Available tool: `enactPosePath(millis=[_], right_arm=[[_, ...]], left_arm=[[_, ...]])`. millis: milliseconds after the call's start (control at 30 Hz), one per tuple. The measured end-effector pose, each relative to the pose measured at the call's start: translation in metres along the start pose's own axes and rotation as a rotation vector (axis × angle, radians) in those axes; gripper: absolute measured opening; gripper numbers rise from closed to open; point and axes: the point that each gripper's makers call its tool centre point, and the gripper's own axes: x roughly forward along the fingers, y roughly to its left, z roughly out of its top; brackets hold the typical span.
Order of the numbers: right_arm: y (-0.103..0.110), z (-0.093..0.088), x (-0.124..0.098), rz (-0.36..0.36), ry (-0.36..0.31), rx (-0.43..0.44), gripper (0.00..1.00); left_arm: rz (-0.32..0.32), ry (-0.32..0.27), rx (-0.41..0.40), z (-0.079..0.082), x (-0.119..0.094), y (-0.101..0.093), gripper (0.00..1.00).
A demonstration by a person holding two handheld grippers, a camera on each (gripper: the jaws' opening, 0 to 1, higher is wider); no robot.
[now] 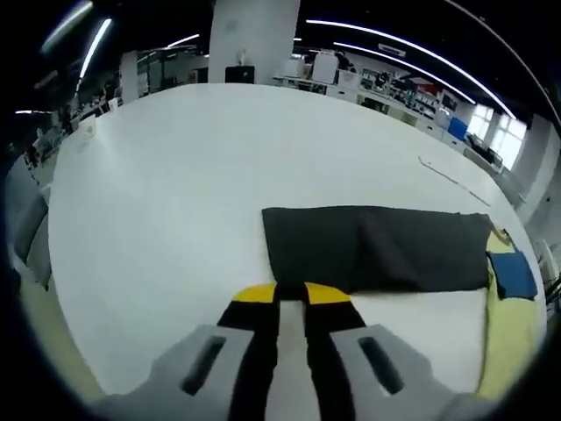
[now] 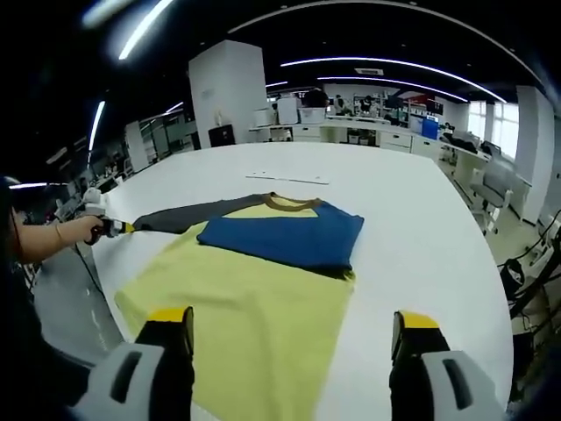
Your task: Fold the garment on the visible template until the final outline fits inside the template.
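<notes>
Two jaws of the left gripper [image 1: 290, 296] were clamped together on the cuff of the dark sleeve [image 1: 377, 247], stretched flat across the white table [image 1: 175, 193]. The right gripper [image 2: 292, 338] hung with jaws wide apart over the yellow shirt body [image 2: 245, 324], holding nothing. Beyond it the blue sleeve [image 2: 285, 235] already lay folded across the chest, under the brown collar [image 2: 285, 204]. To do this fold well, the left would likely lift the cuff low and carry it over the body, keeping the sleeve taut and square. No template outline could be made out.
</notes>
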Motion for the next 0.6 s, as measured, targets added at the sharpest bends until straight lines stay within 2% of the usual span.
enactPosePath(millis=[100, 167, 300, 600], right_arm=[[0.000, 0.001, -0.001, 0.001, -0.005, 0.000, 0.95], [0.001, 0.001, -0.002, 0.005, -0.004, -0.003, 0.95], [0.004, 0.000, -0.003, 0.022, 0.003, -0.012, 0.96], [0.005, -0.001, 0.000, 0.041, 0.013, -0.018, 0.97]], left_arm=[[0.001, 0.001, 0.011, 0.003, 0.001, 0.001, 0.02], [0.005, -0.003, 0.064, 0.007, 0.002, 0.002, 0.01], [0.012, 0.001, 0.106, 0.009, 0.003, 0.006, 0.01], [0.004, 0.002, 0.106, 0.011, 0.005, 0.007, 0.01]])
